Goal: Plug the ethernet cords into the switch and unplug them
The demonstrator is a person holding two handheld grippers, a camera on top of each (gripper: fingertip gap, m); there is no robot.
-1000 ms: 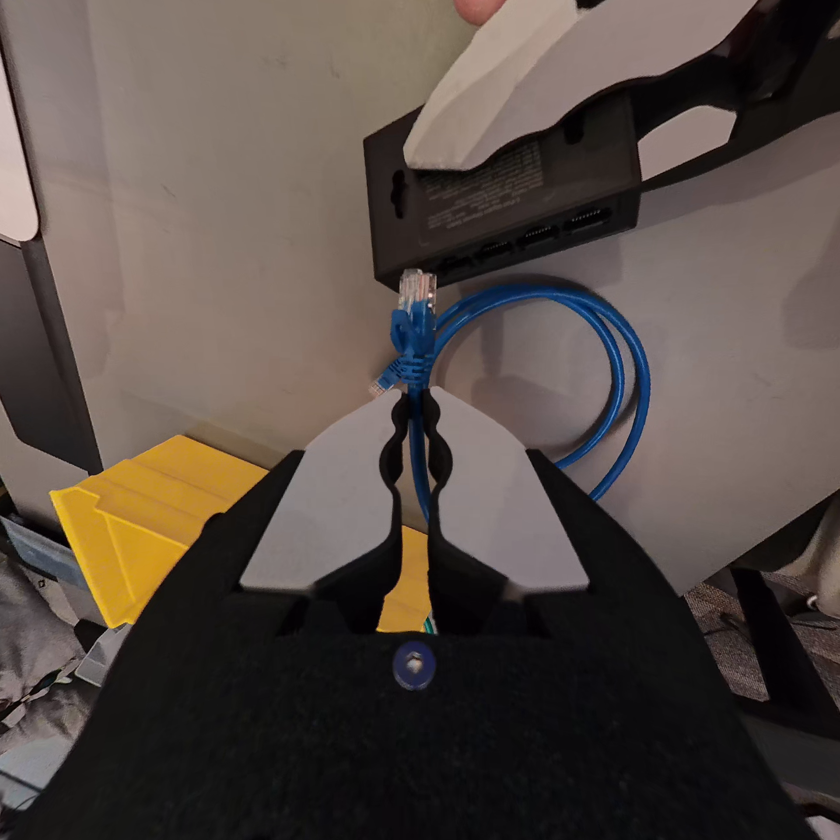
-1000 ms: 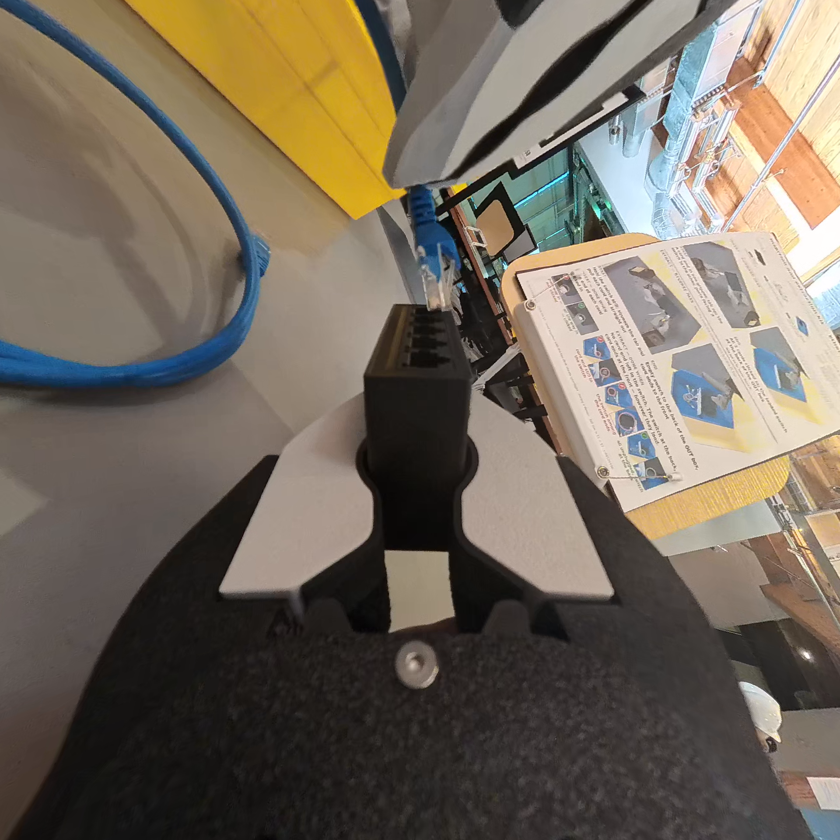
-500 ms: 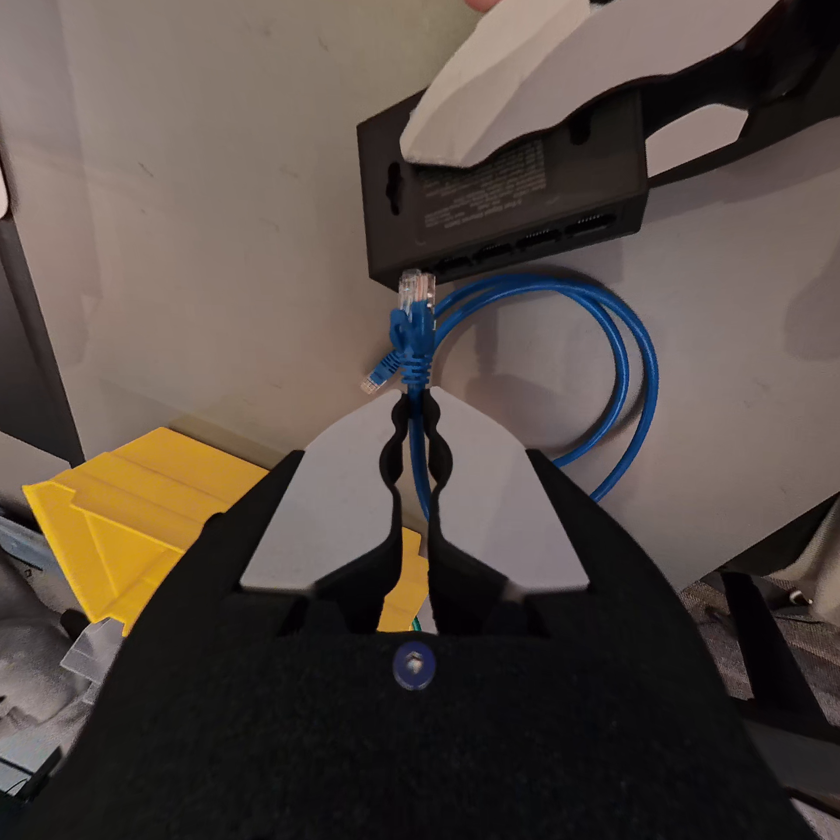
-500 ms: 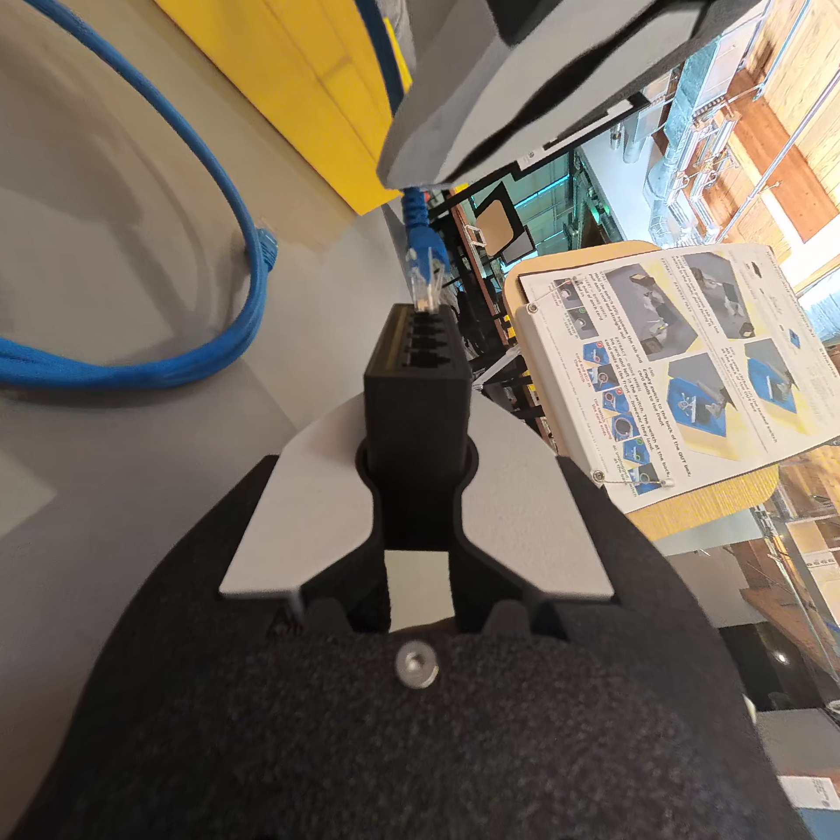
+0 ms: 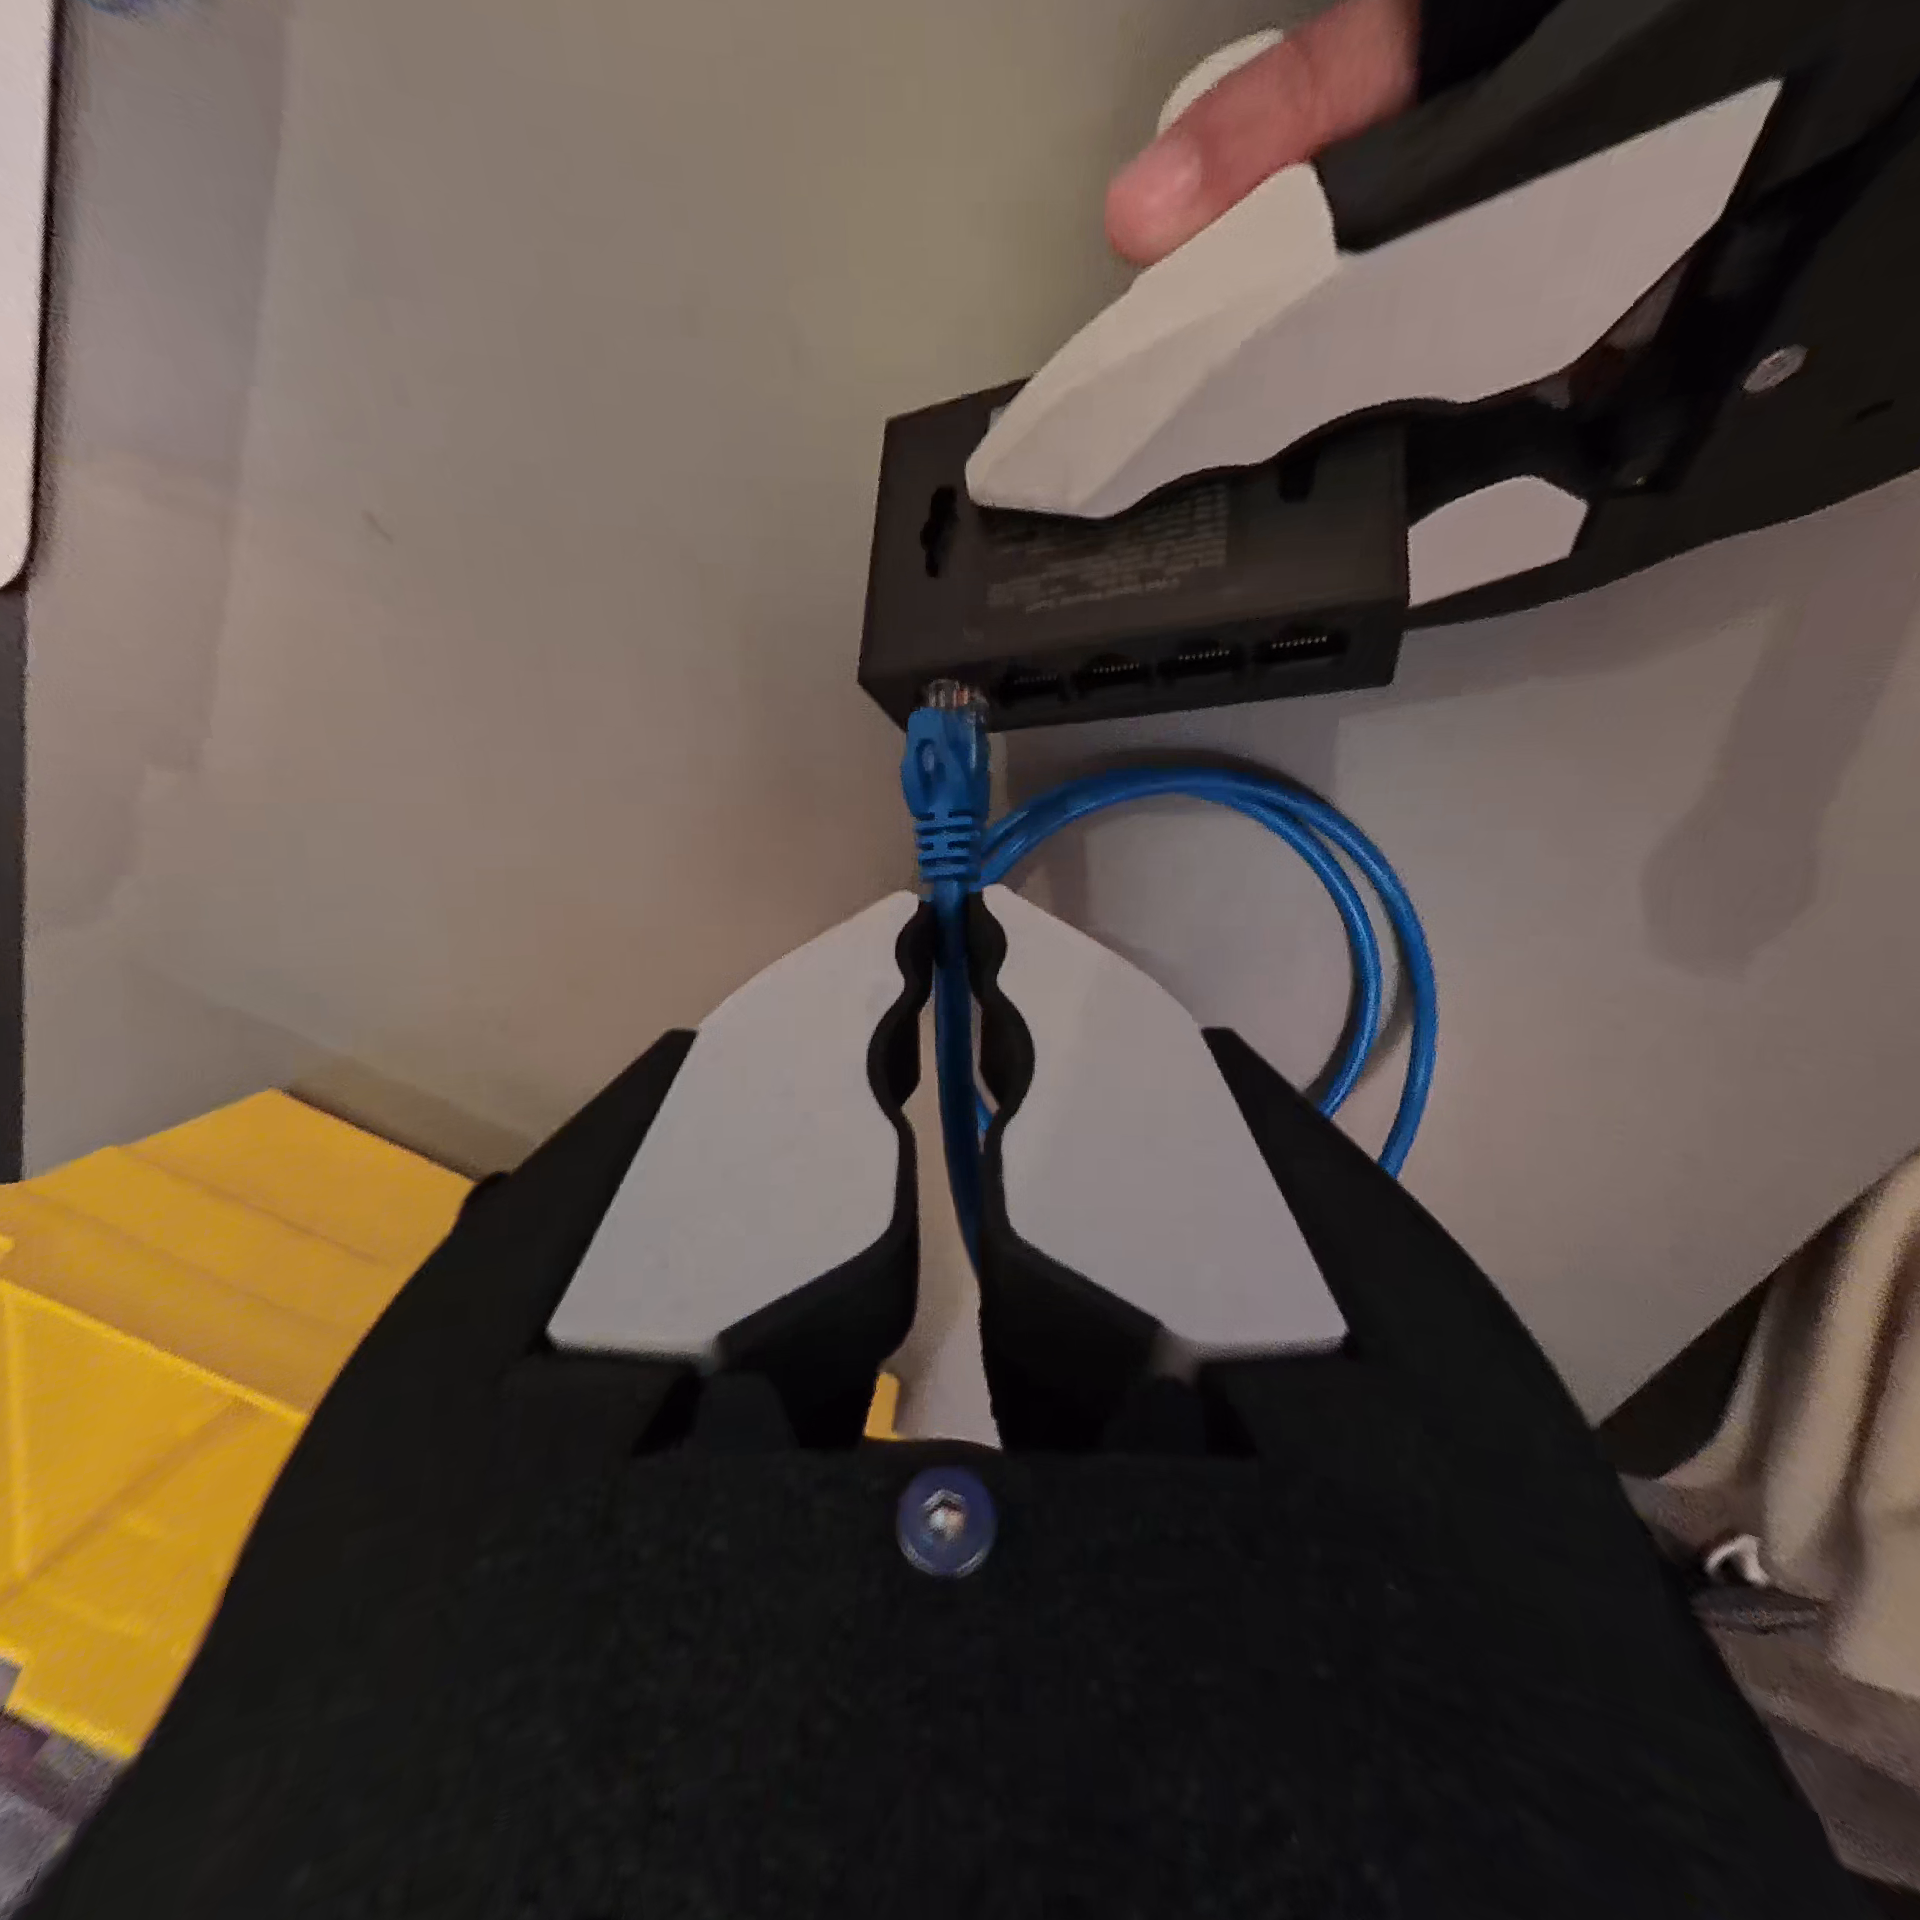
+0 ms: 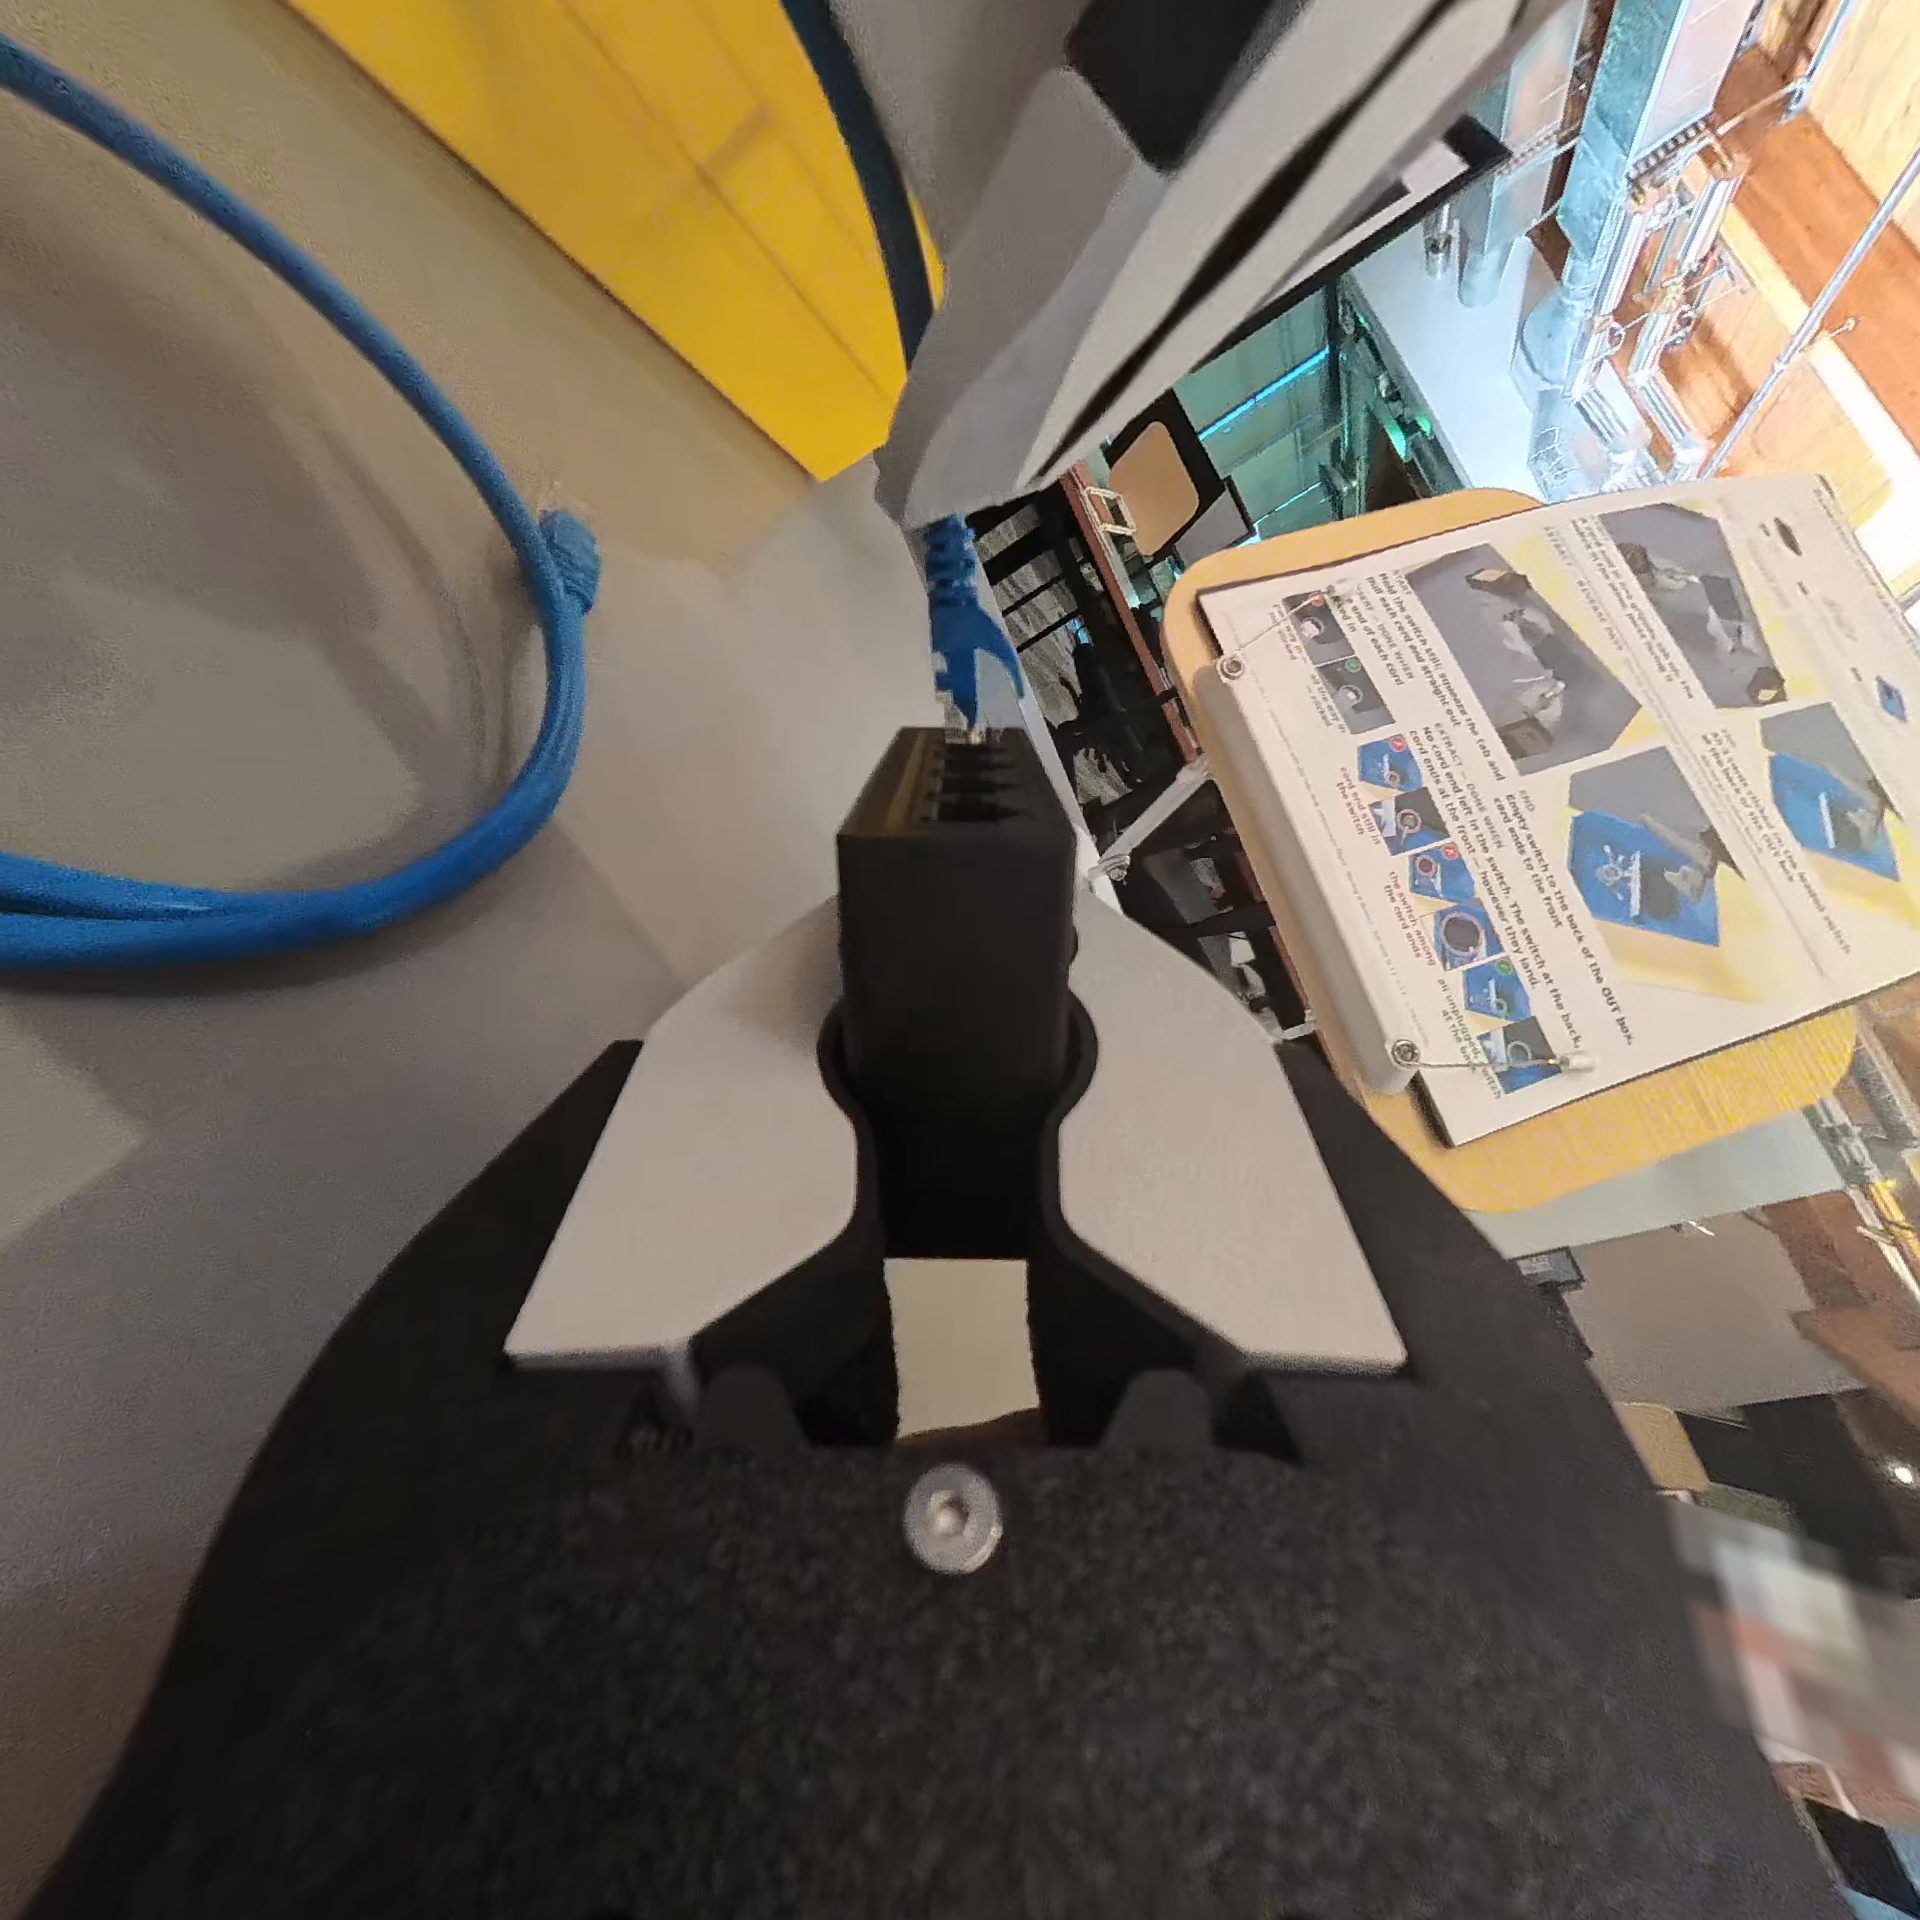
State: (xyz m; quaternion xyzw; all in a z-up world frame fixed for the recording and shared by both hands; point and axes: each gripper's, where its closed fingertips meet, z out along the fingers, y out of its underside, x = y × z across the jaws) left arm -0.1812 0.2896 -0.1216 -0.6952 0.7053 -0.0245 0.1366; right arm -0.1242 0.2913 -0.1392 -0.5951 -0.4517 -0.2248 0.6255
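My left gripper (image 5: 951, 899) is shut on a blue ethernet cord (image 5: 1351, 935) just behind its plug (image 5: 945, 764). The clear tip of the plug sits in the leftmost port of the black switch (image 5: 1132, 592). My right gripper (image 6: 956, 987) is shut on the switch (image 6: 951, 914) and holds it above the grey table; it also shows in the left wrist view (image 5: 1195, 395), clamped over the switch from the upper right. In the right wrist view the plug (image 6: 961, 655) enters the switch's far port. The rest of the cord (image 6: 436, 790) lies coiled on the table.
A yellow bin (image 5: 156, 1299) stands off the table's near-left edge and shows again in the right wrist view (image 6: 644, 197). A person's finger (image 5: 1236, 156) rests on the right gripper. An instruction sheet on a wooden board (image 6: 1558, 810) stands beyond the table (image 5: 520, 520).
The plug tip has moved from just in front of the switch into its leftmost port. Both grippers keep their holds.
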